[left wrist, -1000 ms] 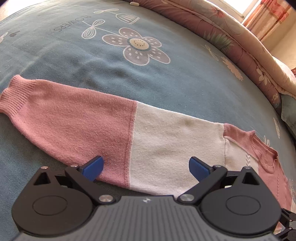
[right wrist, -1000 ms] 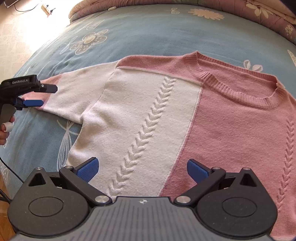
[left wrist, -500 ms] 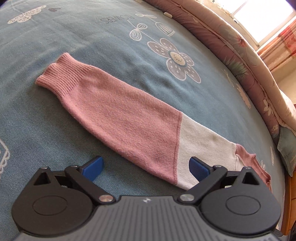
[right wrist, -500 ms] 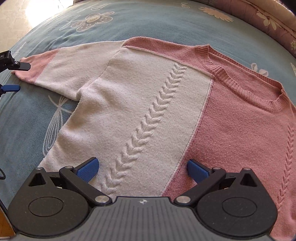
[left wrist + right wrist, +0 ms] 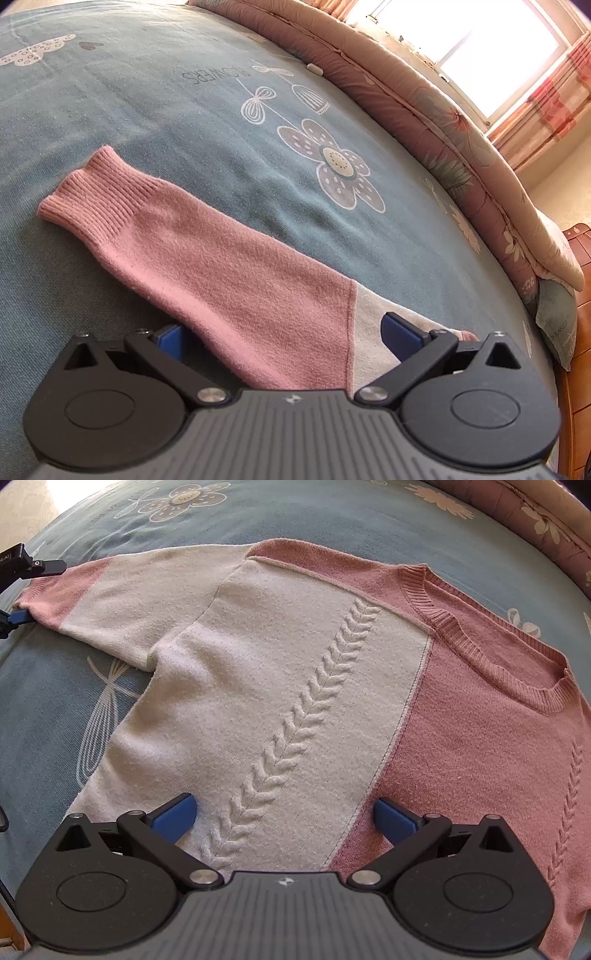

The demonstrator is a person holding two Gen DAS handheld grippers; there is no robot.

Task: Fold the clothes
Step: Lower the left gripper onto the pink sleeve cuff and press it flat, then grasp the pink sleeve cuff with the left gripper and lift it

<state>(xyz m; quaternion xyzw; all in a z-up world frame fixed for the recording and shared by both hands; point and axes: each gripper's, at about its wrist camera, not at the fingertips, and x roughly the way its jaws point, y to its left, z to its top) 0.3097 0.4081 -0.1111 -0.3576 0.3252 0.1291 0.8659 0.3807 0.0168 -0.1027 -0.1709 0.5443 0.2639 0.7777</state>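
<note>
On the bed: a blue-grey bedspread (image 5: 192,122) printed with flowers and the word FLOWERS covers it, with a pink floral quilt (image 5: 436,122) bunched along the far edge below a bright window (image 5: 476,40).
Sweater: a pink and cream knit sweater (image 5: 295,686) lies flat and face up on the bedspread, round ribbed neckline (image 5: 491,653) toward the quilt, a raised braid pattern running down the cream panel.
Sleeve: one sleeve (image 5: 229,266) stretches straight out from the body (pink from the cuff, cream nearer the shoulder), its ribbed cuff (image 5: 92,199) resting flat on the bedspread.
Right hand-held gripper (image 5: 284,818): its jaws stand wide apart, low over the hem end of the sweater, holding nothing.
Left hand-held gripper (image 5: 284,332): its jaws also stand wide, straddling the sleeve near the colour seam; whether the blue pads (image 5: 400,328) touch the knit I cannot tell.
</note>
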